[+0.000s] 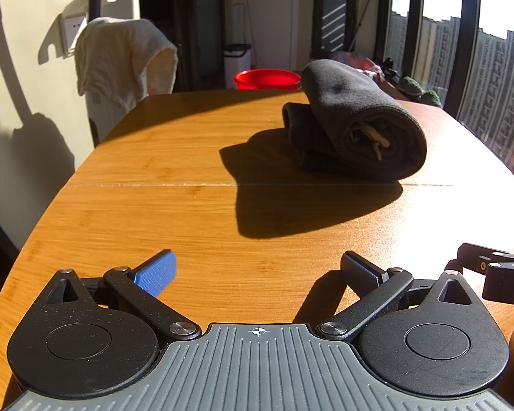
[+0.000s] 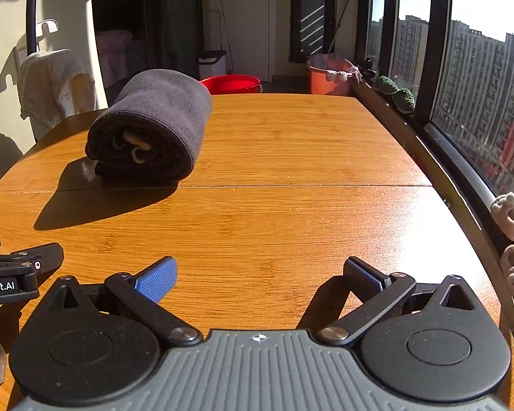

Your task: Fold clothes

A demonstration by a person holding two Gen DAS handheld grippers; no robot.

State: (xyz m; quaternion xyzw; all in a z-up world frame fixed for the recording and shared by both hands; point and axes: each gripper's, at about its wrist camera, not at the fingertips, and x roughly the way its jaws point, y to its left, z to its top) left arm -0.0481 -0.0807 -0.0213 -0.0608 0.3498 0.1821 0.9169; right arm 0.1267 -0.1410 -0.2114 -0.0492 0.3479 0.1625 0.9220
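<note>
Lying folded on the table (image 2: 291, 212), dark garment (image 2: 150, 126); both grippers' jaws spread, empty.

One desk (image 2: 291, 157) carries one dark folded garment (image 2: 154, 123). Two grippers are in view: the left gripper (image 1: 257, 274) and the right gripper (image 2: 260, 277), each with two fingers, their jaws spread wide. Behind the desk stand one red basin (image 2: 231, 82) and one orange bucket (image 2: 327, 75). One pale towel (image 1: 120, 58) hangs at the left. Two small green plants (image 2: 395, 90) sit on the window ledge, and two fluffy slippers (image 2: 512, 239) lie nearer along it.
</note>
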